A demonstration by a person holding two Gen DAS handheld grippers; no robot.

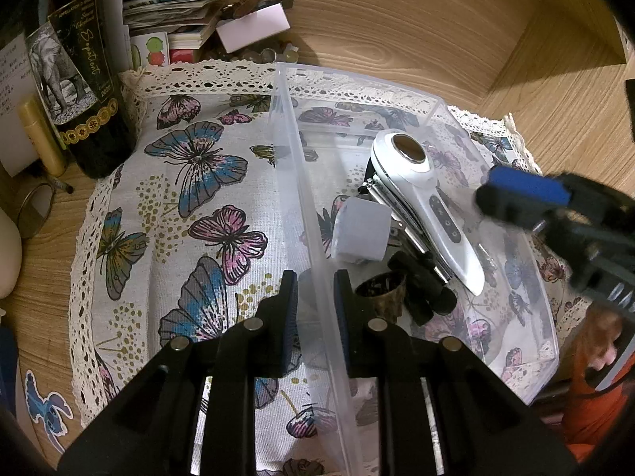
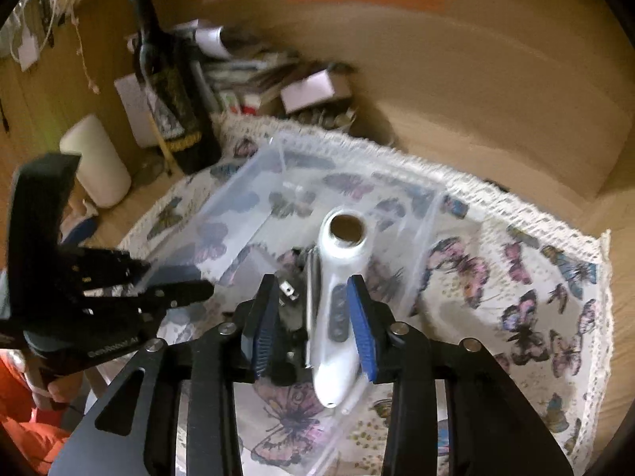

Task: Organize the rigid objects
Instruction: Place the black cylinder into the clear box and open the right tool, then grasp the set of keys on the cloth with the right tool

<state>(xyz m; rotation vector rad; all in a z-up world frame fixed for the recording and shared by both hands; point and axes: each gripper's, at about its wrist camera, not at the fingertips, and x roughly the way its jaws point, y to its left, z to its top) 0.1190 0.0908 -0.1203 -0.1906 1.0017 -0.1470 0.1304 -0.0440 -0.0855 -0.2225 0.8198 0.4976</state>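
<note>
Left wrist view: left gripper [image 1: 315, 309] pinching the near long wall of the clear plastic bin [image 1: 532, 357], 1 pad on each side, holding it steady on the butterfly cloth [image 1: 190, 206] over the desk [image 1: 397, 12]. Inside the bin, toward its middle: white handheld device [image 1: 424, 206] lying slantwise on top of a metal tool [image 1: 383, 194], beside a pale cube [image 1: 361, 234], a black part [image 1: 424, 289] and a small brass cup [image 1: 383, 293]. Wine bottle [image 1: 83, 79] at the cloth's far left corner.

Right wrist view: right gripper [image 2: 313, 317] spread around the device's handle [image 2: 333, 341], pads apart from it, nothing pinched. Probably light, stiff, glossy and slippery; best taken across the narrow handle near the buttons, not the rounded head.
</note>
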